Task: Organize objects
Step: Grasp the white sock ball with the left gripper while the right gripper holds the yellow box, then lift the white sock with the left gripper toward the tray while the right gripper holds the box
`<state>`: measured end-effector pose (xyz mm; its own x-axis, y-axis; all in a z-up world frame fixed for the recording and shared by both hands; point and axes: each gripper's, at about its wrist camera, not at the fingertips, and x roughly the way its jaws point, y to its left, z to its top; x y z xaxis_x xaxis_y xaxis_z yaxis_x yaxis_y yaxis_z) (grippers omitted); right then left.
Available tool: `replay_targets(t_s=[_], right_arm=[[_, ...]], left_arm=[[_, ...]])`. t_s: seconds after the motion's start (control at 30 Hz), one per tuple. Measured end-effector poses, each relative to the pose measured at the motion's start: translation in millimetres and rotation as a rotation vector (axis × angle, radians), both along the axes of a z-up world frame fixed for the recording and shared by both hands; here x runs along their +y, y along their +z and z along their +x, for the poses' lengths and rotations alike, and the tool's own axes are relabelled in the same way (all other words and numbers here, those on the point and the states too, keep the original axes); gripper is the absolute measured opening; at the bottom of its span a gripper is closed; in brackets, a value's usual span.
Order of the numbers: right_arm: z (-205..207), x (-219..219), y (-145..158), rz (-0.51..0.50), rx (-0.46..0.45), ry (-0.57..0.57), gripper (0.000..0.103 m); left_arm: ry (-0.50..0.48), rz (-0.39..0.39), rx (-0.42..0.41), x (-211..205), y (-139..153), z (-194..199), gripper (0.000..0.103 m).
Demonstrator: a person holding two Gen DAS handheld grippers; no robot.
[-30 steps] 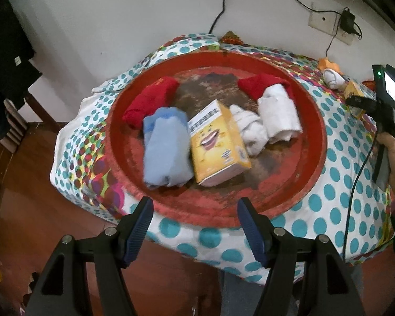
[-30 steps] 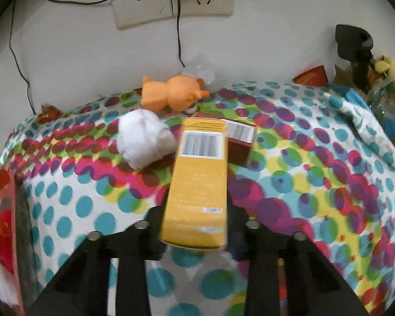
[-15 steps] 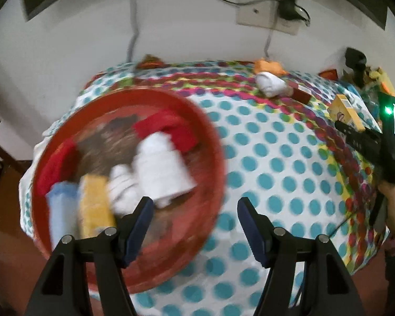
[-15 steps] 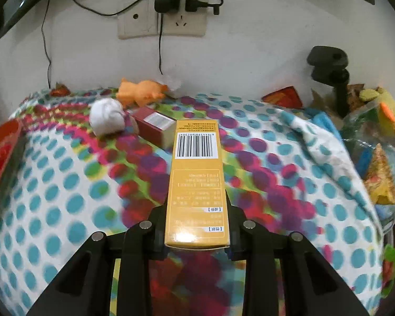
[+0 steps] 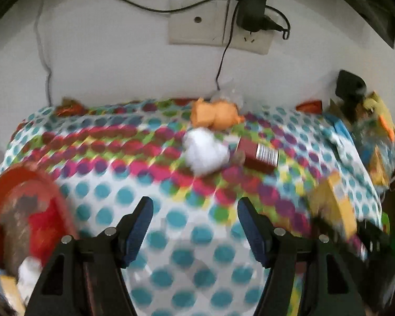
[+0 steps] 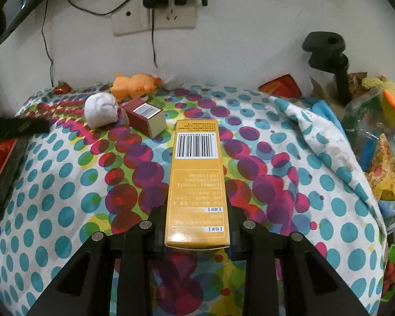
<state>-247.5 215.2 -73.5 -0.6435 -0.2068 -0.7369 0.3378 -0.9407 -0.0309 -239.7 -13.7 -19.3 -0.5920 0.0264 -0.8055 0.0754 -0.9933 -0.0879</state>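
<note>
— Is anything printed on the yellow box [image 6: 197, 181]?
— Its upper face carries a black-and-white barcode toward twelve o'clock, with a row of digits above it too small to make out. Below it sit framed blocks of small upside-down print that cannot be read.
— Any other label?
— The dark red box [image 6: 144, 117], at about eleven o'clock from the yellow one, bears a second barcode, its numbers illegible.
</note>
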Motion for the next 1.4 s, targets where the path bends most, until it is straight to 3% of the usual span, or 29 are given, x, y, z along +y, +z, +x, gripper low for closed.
replay_targets(t_s=[0.13,0.27,0.37,0.53,0.67,0.83,0.93,1.1,1.3,1.4], right_arm=[[-1,4,-2,-0.023,-0.015,-0.003,0.028],[-6,13,-5,-0.07,-0.051,-0.016,0.028],[-10,18,-8,-0.1,-0.08,-0.02,0.028],[-10,17,-8,-0.089,-0.078,-0.013,0.028],[-10,15,-8,-0.07,-0.069,-0.005,0.028],[-9,13,-7,-0.059,-0.06,0.0,0.028],[-11,14,-8,-0.058,-0.071,-0.005,0.028],[-11,14,-8,-0.048,-0.068,-0.014,0.028],[-12,14,-8,-0.037,-0.068,-0.025,0.028],[-12,12,-8,-0.022,-0.065,-0.028,0.028]], left_arm=[[0.018,-0.026,0.032,8,-5,-32,0.068],[0.095,0.036,0.05,-2,-10,-55,0.068],[0.119,0.056,0.018,-6,-21,-71,0.068],[0.118,0.015,-0.022,0,-39,-85,0.068],[0.116,0.058,-0.069,-1,-55,-89,0.068],[0.099,0.035,-0.009,-1,-52,-85,0.068],[0.064,0.05,-0.003,-1,-53,-81,0.05],[0.016,-0.044,0.016,10,-52,-67,0.049],[-0.008,-0.07,0.031,16,-53,-43,0.049],[-0.013,-0.122,0.048,22,-54,-29,0.05]])
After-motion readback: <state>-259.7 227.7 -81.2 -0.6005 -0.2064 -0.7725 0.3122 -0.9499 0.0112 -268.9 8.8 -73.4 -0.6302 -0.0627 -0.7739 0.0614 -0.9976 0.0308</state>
